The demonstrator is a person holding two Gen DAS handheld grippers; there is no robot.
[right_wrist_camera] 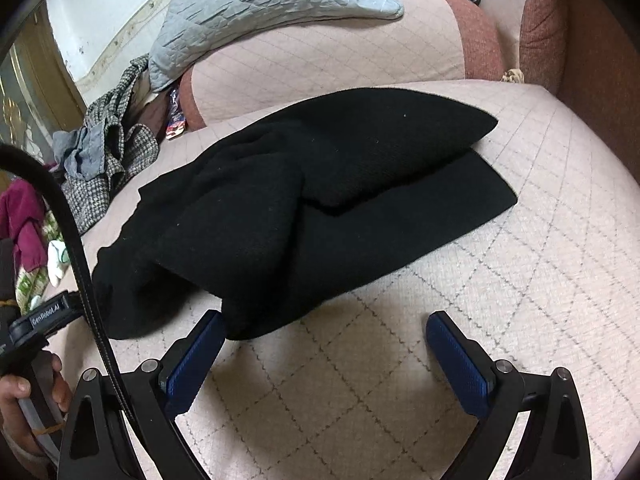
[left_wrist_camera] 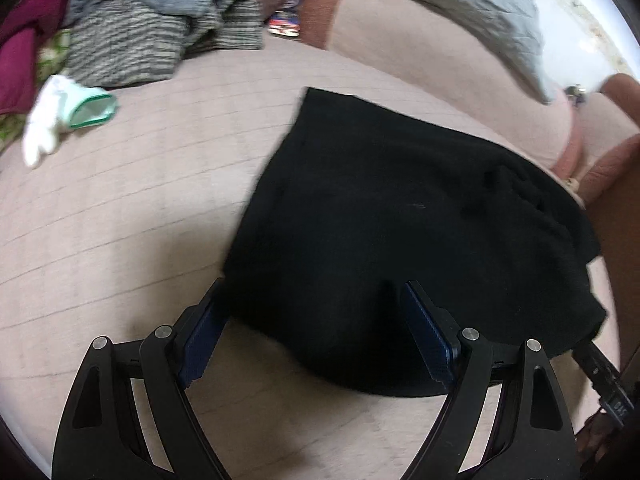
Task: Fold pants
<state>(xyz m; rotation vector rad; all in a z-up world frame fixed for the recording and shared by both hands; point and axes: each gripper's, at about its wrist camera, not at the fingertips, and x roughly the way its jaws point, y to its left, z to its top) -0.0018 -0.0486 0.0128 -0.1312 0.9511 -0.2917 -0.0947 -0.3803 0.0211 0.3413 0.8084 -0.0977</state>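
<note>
- I am working over a pink quilted sofa seat (right_wrist_camera: 400, 380), which is carrying everything here; a grey quilted cover (right_wrist_camera: 260, 4) is draped on its backrest at twelve o'clock.
- The black pants (right_wrist_camera: 320, 208) are lying across the middle of the seat, already doubled over, with one layer sitting skewed on the other and its edge lifting at two o'clock.
- I am judging the knit as soft, limp and fairly thick: light to lift, likely to sag and slide off itself, so I would pinch through both layers at a near corner.
- A heap of checked and grey clothes (left_wrist_camera: 160, 32) is lying well apart at eleven o'clock.
- The left hand-held gripper (left_wrist_camera: 316, 336) is spread wide, its jaws straddling the near hem without pinching it.
- The right hand-held gripper (right_wrist_camera: 324, 356) is also gaping, empty, just beside the near fold.
</note>
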